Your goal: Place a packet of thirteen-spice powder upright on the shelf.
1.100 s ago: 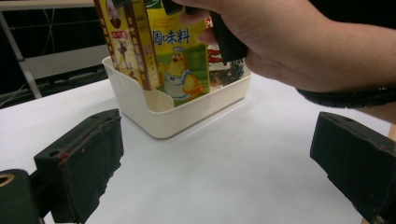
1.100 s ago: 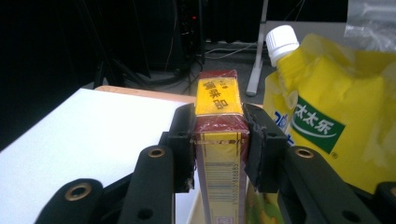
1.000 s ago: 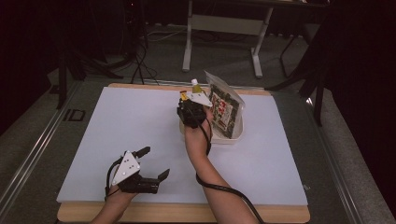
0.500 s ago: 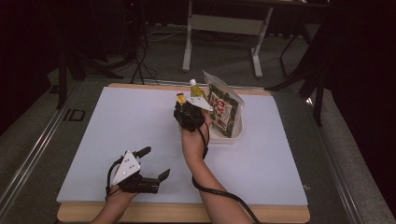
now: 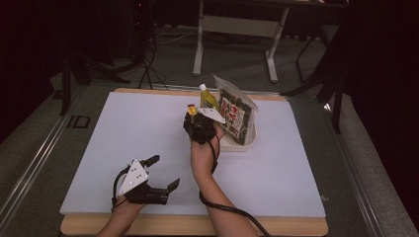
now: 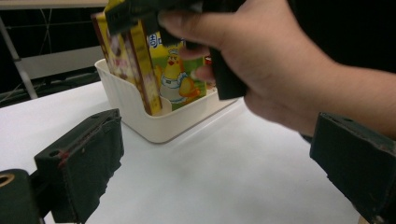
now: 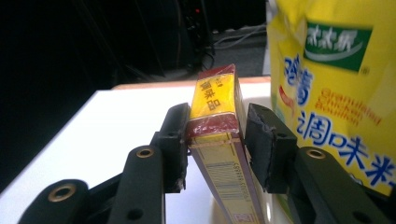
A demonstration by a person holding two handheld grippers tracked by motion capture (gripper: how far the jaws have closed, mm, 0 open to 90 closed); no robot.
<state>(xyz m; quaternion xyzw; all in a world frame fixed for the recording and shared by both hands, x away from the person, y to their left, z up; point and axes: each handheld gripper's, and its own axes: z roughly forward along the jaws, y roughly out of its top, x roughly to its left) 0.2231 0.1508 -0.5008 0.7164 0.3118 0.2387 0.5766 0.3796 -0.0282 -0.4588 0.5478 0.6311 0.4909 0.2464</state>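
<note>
Since the earlier frame the right hand has drawn slightly back toward the person from the white bin (image 5: 236, 144), and the right gripper's jaws have just been opening a little, though the narrow yellow box (image 7: 219, 135) is between them even now.

Largest first: the white tabletop (image 5: 123, 148) carries everything, and the bin stands toward its far edge. Snack items sit upright in the bin, presumably so each can be picked out by its top: a dark seaweed packet (image 5: 237, 116), a yellow bouillon pouch (image 7: 336, 84) and a bottle with a white cap (image 5: 202, 89) behind them.

At the bin's near left corner, the right gripper (image 5: 192, 118) holds the yellow box by its two flat sides, its red end pointing away from the hand. In the right gripper view the left pad presses the box, while the right pad lies against it or just off it; the grip looks light. In the left gripper view the box stands with its lower end inside the bin, so this looks like setting it in or lifting it out.

Nearer the person, the left gripper (image 5: 157, 173) rests on the tabletop, well apart from the bin, jaws wide apart and empty.
</note>
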